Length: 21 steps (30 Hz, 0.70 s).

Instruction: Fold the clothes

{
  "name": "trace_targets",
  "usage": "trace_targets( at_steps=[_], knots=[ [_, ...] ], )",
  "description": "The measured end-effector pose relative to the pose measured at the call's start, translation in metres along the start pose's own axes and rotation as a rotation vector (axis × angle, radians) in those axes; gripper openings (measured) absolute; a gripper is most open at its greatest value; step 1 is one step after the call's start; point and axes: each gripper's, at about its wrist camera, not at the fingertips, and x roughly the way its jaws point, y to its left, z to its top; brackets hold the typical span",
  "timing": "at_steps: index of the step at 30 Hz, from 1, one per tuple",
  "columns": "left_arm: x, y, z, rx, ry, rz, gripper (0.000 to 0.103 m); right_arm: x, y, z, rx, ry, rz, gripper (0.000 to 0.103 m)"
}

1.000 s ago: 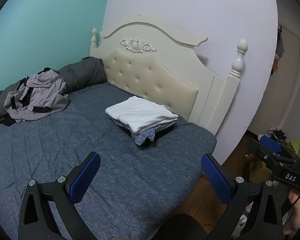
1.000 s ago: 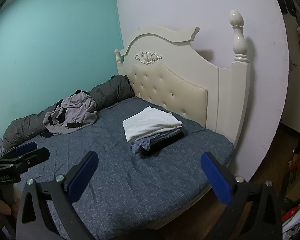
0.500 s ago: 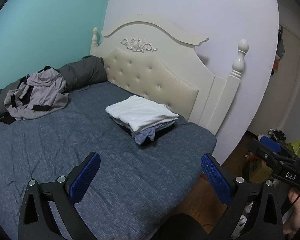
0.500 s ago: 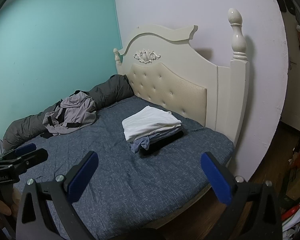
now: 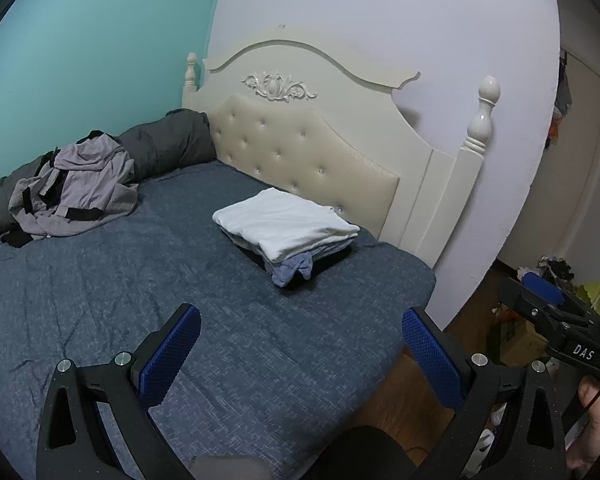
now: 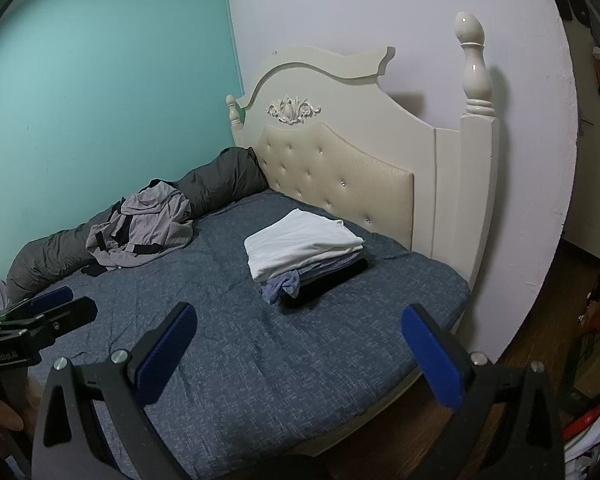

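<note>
A stack of folded clothes (image 5: 286,228) (image 6: 300,242), white on top with blue and black pieces under it, lies on the blue bed (image 5: 140,300) (image 6: 240,344) near the headboard. A crumpled grey garment with black straps (image 5: 76,188) (image 6: 144,228) sits in a heap at the far left of the bed. My left gripper (image 5: 300,352) hangs open over the bed's near part with nothing between its blue pads. My right gripper (image 6: 298,352) is open too and holds nothing. Both are well short of the clothes.
A cream padded headboard (image 5: 312,152) (image 6: 340,168) with tall posts stands behind the stack. A dark grey rolled duvet (image 5: 168,144) (image 6: 220,184) lies along the teal wall. Wood floor with clutter (image 6: 596,352) is at the right. The other gripper shows at each view's edge.
Both views have shifted only slightly; the grippers stay open and nothing on the bed has moved.
</note>
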Motion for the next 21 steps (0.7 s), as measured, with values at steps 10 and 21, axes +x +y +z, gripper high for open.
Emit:
trace_targets(
  at_steps=[10, 21],
  knots=[
    [0.001, 0.0, -0.002, -0.004, 0.0, 0.007, 0.102, 0.0014, -0.0015, -0.003, 0.002, 0.009, -0.002, 0.103],
    [0.0016, -0.0004, -0.001, -0.006, 0.0, 0.004, 0.103, 0.0025, -0.0021, -0.0013, 0.005, 0.01, -0.005, 0.103]
  ],
)
